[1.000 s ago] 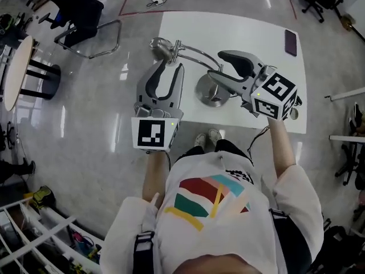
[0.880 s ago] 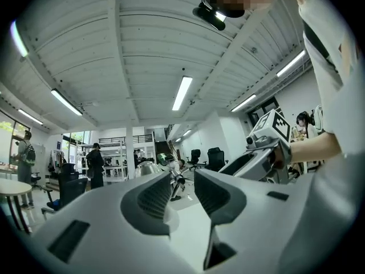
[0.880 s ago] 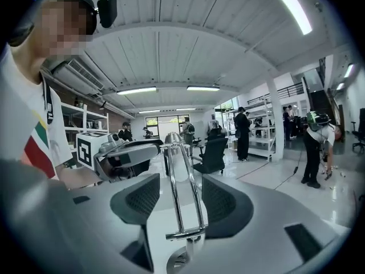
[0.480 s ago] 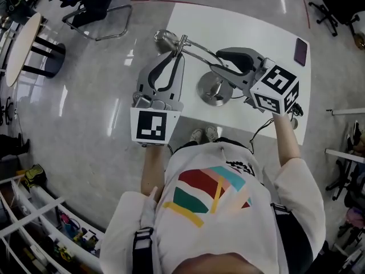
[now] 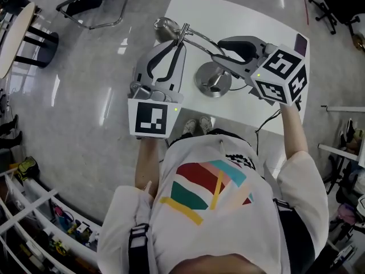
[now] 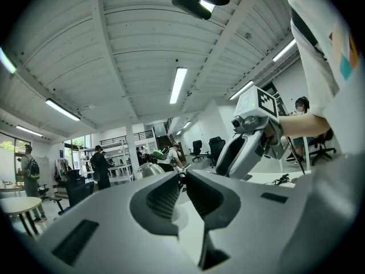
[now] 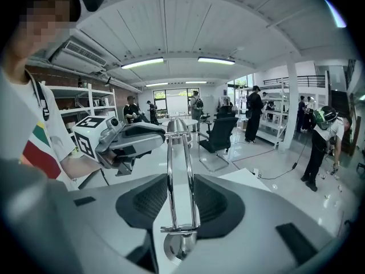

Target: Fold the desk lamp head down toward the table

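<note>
A chrome desk lamp stands on the white table (image 5: 256,21), its round base (image 5: 213,80) near the front edge. Twin chrome rods (image 7: 181,164) rise from the base (image 7: 181,245) up and left to the dome-shaped head (image 5: 164,26). My left gripper (image 5: 181,37) reaches level to the neck joint just behind the head (image 6: 149,170); its jaws are closing, with the joint pinched between the tips (image 6: 182,176). My right gripper (image 5: 218,55) slopes down, shut on the twin rods partway up the arm (image 7: 179,187).
A dark phone (image 5: 300,43) lies at the table's far right corner. A cable (image 5: 263,131) hangs off the near edge. A chair (image 5: 91,4) and a round table (image 5: 14,36) stand on the floor to the left. Several people stand far off.
Both grippers went from wide open to closed on the lamp: the left at the neck by the head, the right on the arm rods. The right gripper shifted slightly toward the arm.
</note>
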Tool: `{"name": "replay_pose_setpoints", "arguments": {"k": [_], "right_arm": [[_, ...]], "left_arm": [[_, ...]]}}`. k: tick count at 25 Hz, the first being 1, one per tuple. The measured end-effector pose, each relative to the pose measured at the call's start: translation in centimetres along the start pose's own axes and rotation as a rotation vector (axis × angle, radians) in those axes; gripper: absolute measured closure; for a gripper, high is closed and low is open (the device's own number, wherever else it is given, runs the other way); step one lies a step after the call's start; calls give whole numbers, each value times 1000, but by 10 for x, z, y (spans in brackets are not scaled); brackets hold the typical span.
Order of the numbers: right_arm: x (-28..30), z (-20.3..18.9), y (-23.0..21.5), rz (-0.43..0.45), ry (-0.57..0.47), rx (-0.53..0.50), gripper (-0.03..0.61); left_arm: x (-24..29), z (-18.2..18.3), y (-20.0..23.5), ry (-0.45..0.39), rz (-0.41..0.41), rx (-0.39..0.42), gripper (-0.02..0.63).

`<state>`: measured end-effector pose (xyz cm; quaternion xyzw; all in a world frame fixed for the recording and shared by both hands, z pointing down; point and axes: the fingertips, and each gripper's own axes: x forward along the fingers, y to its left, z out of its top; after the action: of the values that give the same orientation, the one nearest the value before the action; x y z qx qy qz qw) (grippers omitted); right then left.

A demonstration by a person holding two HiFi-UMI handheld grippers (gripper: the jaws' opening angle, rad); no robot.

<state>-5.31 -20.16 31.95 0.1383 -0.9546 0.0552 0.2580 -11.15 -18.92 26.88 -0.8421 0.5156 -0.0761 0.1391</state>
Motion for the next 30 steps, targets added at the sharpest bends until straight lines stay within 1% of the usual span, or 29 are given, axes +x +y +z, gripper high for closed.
{"name": "replay_pose_setpoints", "arguments": {"k": [5, 8, 9, 13, 17, 20, 23, 25, 27, 30], "right_arm": [[17, 1, -2, 13, 147, -38, 426], [22, -1, -3, 26, 245, -60, 426], [26, -2, -2, 32, 282, -65, 426], [49, -14, -1, 55, 469, -104, 426], [70, -27, -3, 63, 634, -151, 426], [82, -43, -5, 66, 753, -165, 426], [85, -57, -8, 96, 869, -144, 426], [86, -63, -9, 123, 925, -120, 426], [88, -71, -10, 145, 959, -95, 426], [92, -79, -9, 172, 981, -47, 425]], "left_arm": [[0, -19, 11, 8, -2, -44, 529], [0, -30, 14, 14, 8, -89, 530], [-1, -38, 15, 33, 13, -104, 531], [-5, -89, 16, 167, 9, -168, 531], [-3, -134, 9, 262, -7, -220, 529], [0, -164, -4, 299, -33, -281, 529], [3, -175, -11, 314, -41, -312, 528], [6, -180, -16, 333, -50, -302, 528], [8, -189, -24, 356, -64, -287, 528], [8, -199, -34, 376, -81, -286, 526]]}}
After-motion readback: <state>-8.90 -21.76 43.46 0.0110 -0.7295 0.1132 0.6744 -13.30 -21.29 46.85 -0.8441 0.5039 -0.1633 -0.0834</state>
